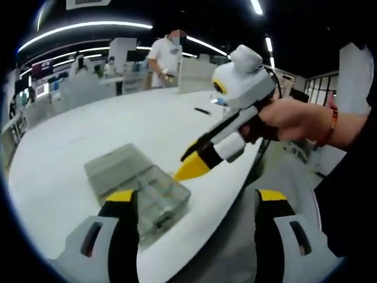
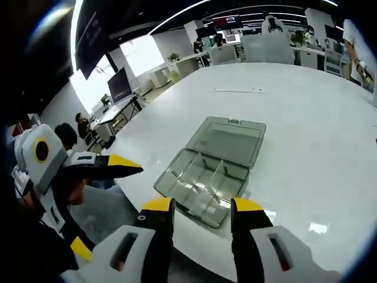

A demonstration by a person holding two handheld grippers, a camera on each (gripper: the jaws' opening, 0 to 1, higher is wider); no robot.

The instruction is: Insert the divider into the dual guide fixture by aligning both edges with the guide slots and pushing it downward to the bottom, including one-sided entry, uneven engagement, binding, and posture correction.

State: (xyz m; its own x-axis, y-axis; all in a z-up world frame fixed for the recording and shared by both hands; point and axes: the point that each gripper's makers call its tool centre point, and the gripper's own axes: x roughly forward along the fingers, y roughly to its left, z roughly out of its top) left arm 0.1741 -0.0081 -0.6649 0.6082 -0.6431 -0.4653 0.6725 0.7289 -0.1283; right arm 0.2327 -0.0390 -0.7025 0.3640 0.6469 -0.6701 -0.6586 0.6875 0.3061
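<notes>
A large round white table carries a clear plastic compartment box near its edge, the hinged lid laid flat open on the far side of the tray. In the right gripper view the tray shows thin translucent dividers standing between its compartments; whether any one of them is only partly seated cannot be told at this size. The right gripper hovers just short of the box's near wall, its yellow-tipped jaws moderately parted and holding nothing. The left gripper enters that view from the left, beside the table edge and apart from the box. In the left gripper view the left gripper has its jaws spread wide and empty, one jaw overlapping the near corner of the compartment box, the other out past the table edge. The right gripper, held in a person's hand with a red bracelet at the wrist, points its yellow tips down toward the box's far side; from this angle the tips look close together. People stand at desks beyond the table, under strip ceiling lights.
</notes>
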